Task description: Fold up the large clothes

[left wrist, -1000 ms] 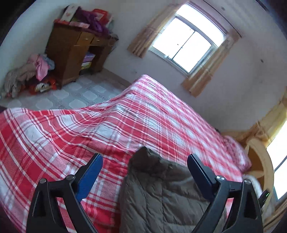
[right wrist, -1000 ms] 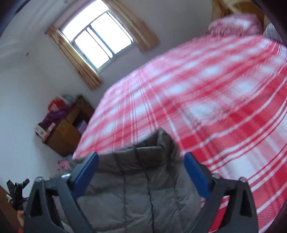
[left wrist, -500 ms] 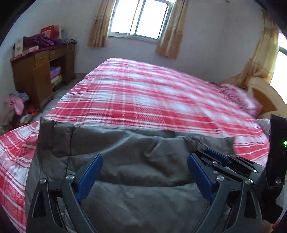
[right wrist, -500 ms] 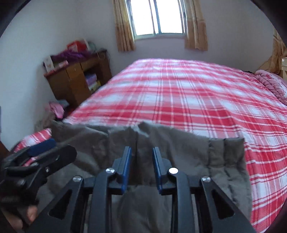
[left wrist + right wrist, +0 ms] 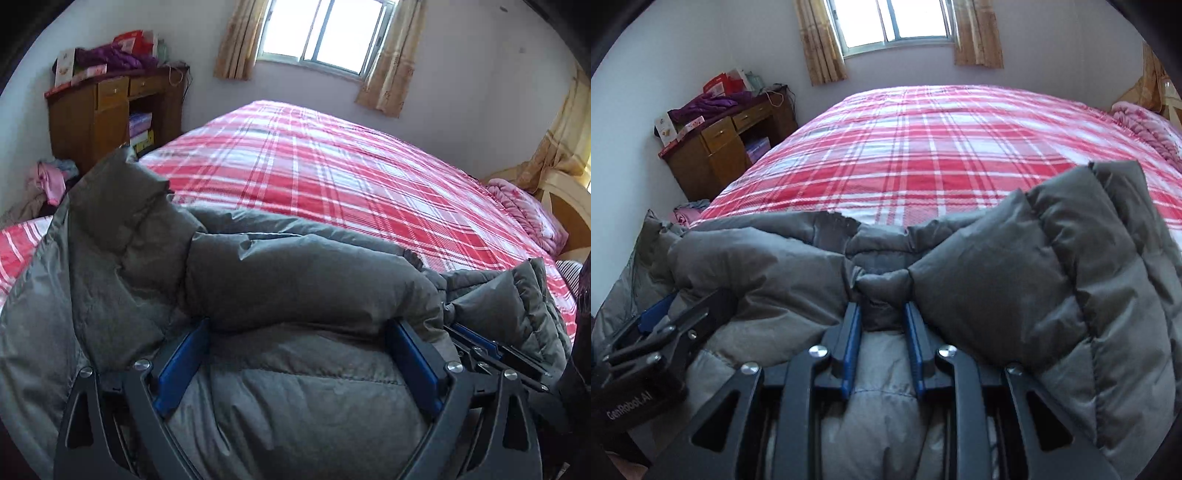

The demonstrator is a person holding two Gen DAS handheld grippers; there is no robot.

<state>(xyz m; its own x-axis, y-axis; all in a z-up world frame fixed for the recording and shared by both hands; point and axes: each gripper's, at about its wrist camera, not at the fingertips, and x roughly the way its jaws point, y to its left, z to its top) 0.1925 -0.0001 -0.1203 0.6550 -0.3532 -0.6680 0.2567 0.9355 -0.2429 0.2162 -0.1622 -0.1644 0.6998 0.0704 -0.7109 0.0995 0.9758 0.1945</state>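
Daylight came through a curtained window (image 5: pixel 325 33) in the pale wall above a red plaid bed (image 5: pixel 332 177), with a cluttered wooden cabinet (image 5: pixel 110 110) left of it.

Daylight from the window (image 5: pixel 325 33), blown out white in both views; room evenly lit, slightly cool, soft shadows only. Heavy fisheye bend, black vignette at corners. Bedspread (image 5: pixel 942 147) plaid slightly motion-smeared at the far end. Quilted grey jacket (image 5: pixel 295 280) sharp; its folds are shaded near the lens.

The right hand-held gripper (image 5: pixel 882 328) is pinched narrow, while the left hand-held gripper (image 5: pixel 295 332) gapes wide beside it.
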